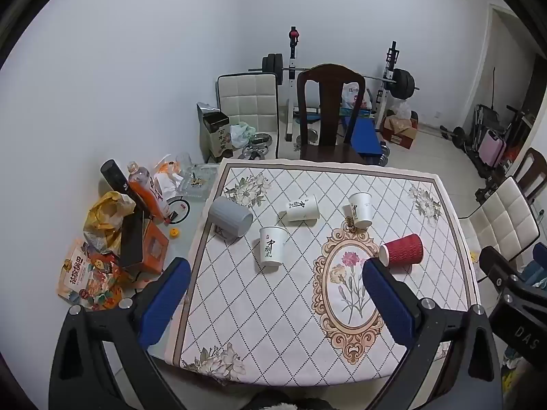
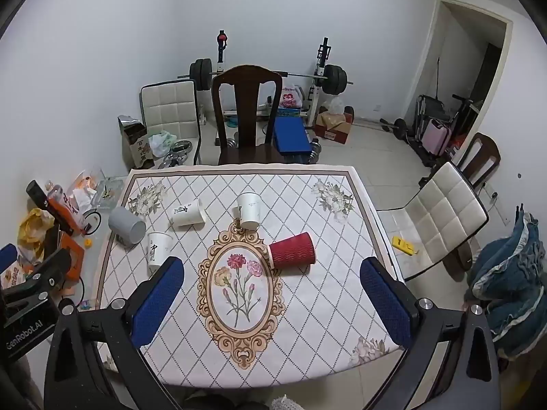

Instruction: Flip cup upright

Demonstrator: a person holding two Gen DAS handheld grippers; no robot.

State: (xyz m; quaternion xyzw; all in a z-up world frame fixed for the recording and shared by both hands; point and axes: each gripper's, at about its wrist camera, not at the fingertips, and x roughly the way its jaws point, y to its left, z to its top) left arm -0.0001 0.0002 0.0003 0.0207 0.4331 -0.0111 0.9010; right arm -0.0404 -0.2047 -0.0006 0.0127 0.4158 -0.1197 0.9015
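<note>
Several cups sit on the patterned tablecloth (image 1: pixel 273 307). A red ribbed cup (image 1: pixel 403 250) lies on its side, also in the right wrist view (image 2: pixel 292 251). A grey cup (image 1: pixel 229 216) lies on its side at the left edge, also in the right wrist view (image 2: pixel 127 225). A white paper cup (image 1: pixel 302 207) lies on its side. Two more white cups (image 1: pixel 272 246) (image 1: pixel 360 209) stand or lean on the cloth. My left gripper (image 1: pixel 277 273) is open and empty, held above the near cloth. My right gripper (image 2: pixel 271 271) is open and empty, near the red cup.
Snack bags, a bottle and boxes (image 1: pixel 130 239) crowd the table's left side. A dark wooden chair (image 1: pixel 328 112) stands at the far edge. A white padded chair (image 2: pixel 441 218) stands to the right. A weight bench (image 2: pixel 287 133) stands behind.
</note>
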